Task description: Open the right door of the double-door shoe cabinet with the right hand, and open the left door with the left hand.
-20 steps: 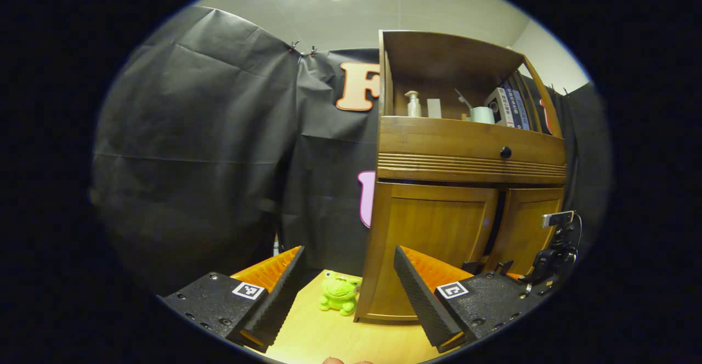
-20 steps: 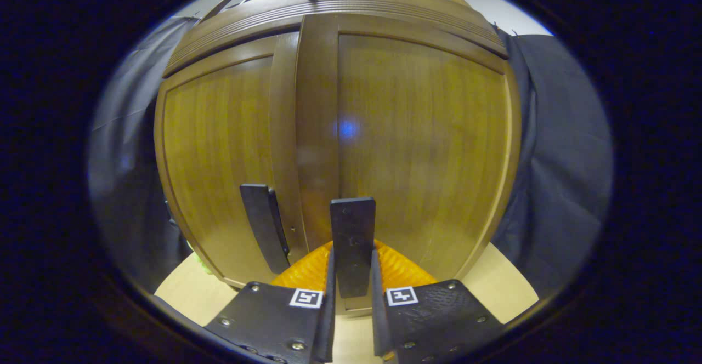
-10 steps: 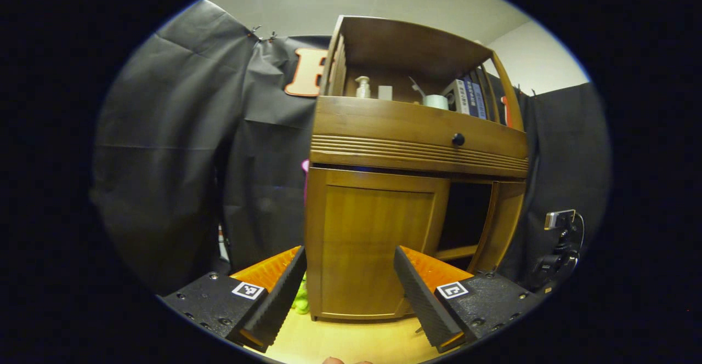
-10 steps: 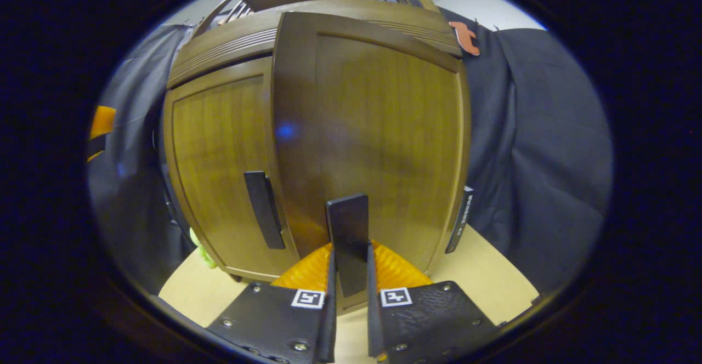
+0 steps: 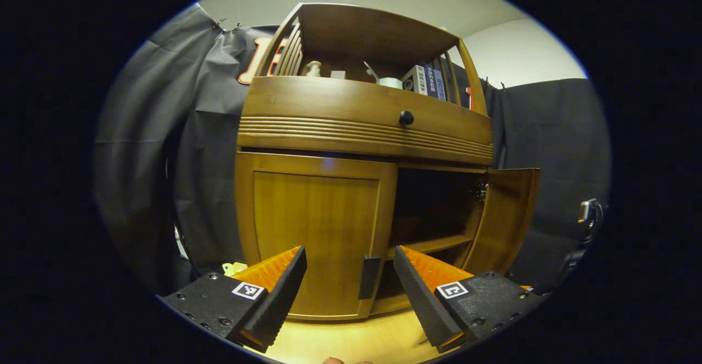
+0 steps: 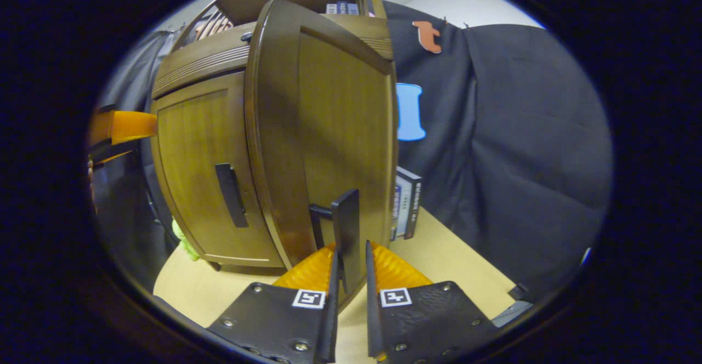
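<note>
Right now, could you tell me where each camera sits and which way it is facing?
Left gripper view: rides the open left tool, facing the cabinet front, its left door shut, right door swung out.
Right gripper view: rides the right tool, shut on the right door's handle, facing that door's outer face.
Shared: both doors and the left door's handle.

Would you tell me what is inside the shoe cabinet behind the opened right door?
Behind the open right door, the shoe cabinet shows a wooden shelf with nothing visible on it; the rest is dark, and the closed left door hides its side.
</note>
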Tool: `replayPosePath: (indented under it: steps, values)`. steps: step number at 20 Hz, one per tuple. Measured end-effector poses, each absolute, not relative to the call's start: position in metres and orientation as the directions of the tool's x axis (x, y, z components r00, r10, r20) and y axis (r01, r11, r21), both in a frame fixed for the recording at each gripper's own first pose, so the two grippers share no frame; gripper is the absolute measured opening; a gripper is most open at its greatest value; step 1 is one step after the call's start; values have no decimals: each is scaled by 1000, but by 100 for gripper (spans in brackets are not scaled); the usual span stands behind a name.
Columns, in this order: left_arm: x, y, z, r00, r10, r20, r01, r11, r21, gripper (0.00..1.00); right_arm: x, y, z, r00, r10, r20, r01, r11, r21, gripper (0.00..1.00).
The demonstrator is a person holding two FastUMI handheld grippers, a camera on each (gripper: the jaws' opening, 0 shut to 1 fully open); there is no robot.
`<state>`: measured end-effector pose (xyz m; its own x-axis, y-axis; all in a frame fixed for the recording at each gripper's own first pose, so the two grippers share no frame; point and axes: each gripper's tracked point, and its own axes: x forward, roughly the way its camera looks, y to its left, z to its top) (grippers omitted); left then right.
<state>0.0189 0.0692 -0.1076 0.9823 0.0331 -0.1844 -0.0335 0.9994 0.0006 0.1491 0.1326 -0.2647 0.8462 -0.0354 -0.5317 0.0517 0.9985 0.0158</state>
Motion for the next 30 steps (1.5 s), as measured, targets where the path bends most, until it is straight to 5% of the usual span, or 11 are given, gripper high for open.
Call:
replayPosePath:
  steps: [7,8,11,18,22,30]
  values:
    - [43,40,-138,978,-13,-210,21,999,36,98,133,40,-248,846,-204,-493,222,975,-23,22]
    - [47,38,-143,976,-16,-216,26,999,41,98,128,27,-243,843,-224,-489,244,970,-25,13]
    - [61,31,-158,971,-24,-238,34,999,37,98,120,-5,-234,835,-290,-467,315,949,-26,13]
    - [116,24,-208,955,-39,-295,40,999,-1,99,111,-34,-211,836,-345,-426,365,930,-38,15]
    - [121,27,-210,969,21,-247,4,995,100,89,102,-52,-210,818,-392,-422,408,911,-55,15]
    - [116,57,-230,951,133,-279,-102,987,121,95,84,-75,-215,783,-440,-439,471,881,-42,15]
